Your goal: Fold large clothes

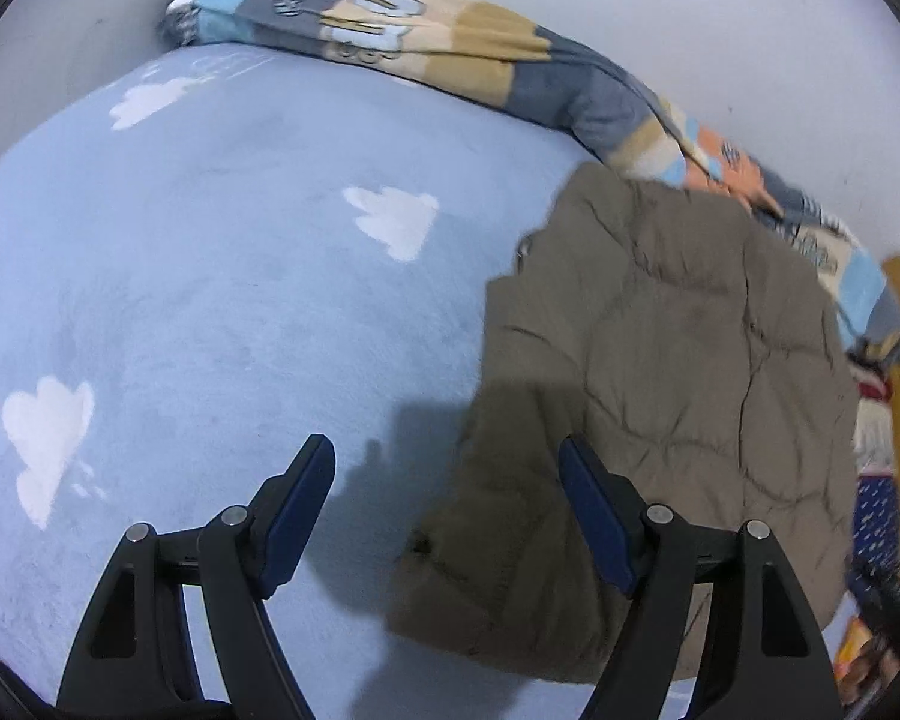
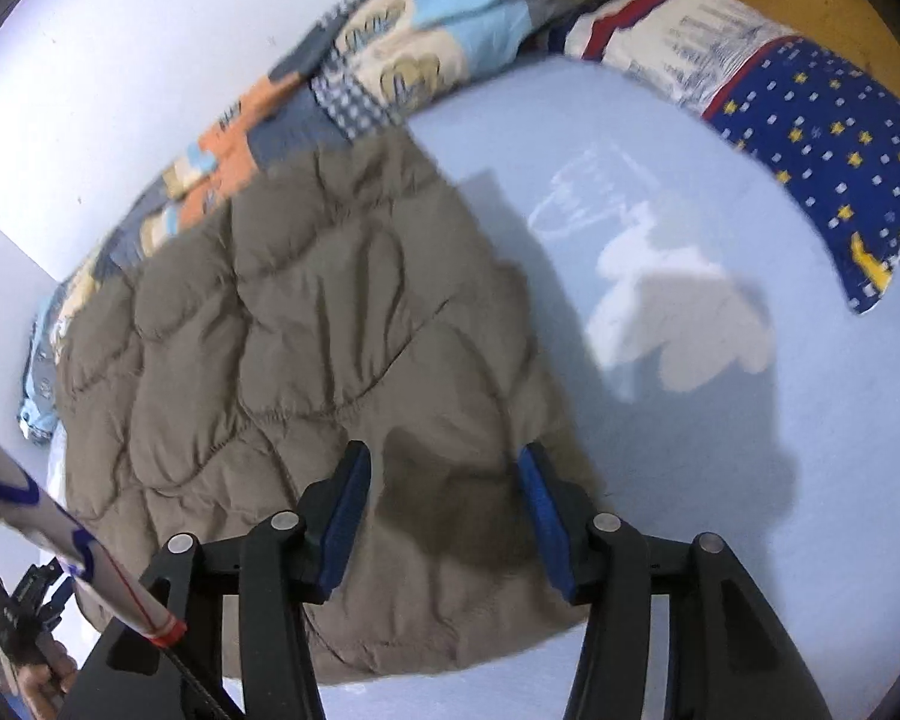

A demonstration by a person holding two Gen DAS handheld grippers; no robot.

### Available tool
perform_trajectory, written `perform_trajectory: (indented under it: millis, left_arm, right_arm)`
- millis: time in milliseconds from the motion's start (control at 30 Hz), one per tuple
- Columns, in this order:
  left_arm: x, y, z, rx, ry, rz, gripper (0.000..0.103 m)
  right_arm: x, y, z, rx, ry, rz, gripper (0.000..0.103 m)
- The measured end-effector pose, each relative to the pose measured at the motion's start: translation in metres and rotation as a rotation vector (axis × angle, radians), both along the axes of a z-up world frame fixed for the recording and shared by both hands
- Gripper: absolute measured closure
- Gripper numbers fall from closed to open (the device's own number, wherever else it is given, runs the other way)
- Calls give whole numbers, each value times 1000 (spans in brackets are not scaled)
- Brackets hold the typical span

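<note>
Hovering over bed (image 1: 210, 300) | my left gripper (image 1: 447, 471) released, empty, jacket (image 1: 660, 390) to its right | my right gripper (image 2: 444, 477) released above jacket's near edge, nearer | jacket long axis runs near-to-far

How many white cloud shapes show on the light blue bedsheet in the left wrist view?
3: one upper left, one centre, one lower left. The quilted brown jacket may hide more.
</note>
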State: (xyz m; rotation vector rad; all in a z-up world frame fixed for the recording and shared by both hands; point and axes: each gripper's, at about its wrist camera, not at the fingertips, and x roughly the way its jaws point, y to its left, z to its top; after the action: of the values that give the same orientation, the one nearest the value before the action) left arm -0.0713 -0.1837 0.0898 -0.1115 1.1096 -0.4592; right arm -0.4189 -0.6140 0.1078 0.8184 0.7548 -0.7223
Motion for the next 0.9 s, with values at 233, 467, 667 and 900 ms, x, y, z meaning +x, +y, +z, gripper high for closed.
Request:
perform_trajectory:
  millis: [233,467,667,900]
  left_arm:
    - [11,26,-32,-171,242,-8,27]
    - [3,30,-50,-323,357,33,27]
    - [-7,31,-74,-450,460,92,26]
    - [-9,29,-80,-515,475,124,22]
  right_arm:
    - [-59,-14,-39,207,-120,-32,21]
    - [-88,-8,-81,430,-281,-86,20]
    - [-89,-1,-95,514,-378,-123,19]
    - [-70,1,-96,492,-386,-156,16]
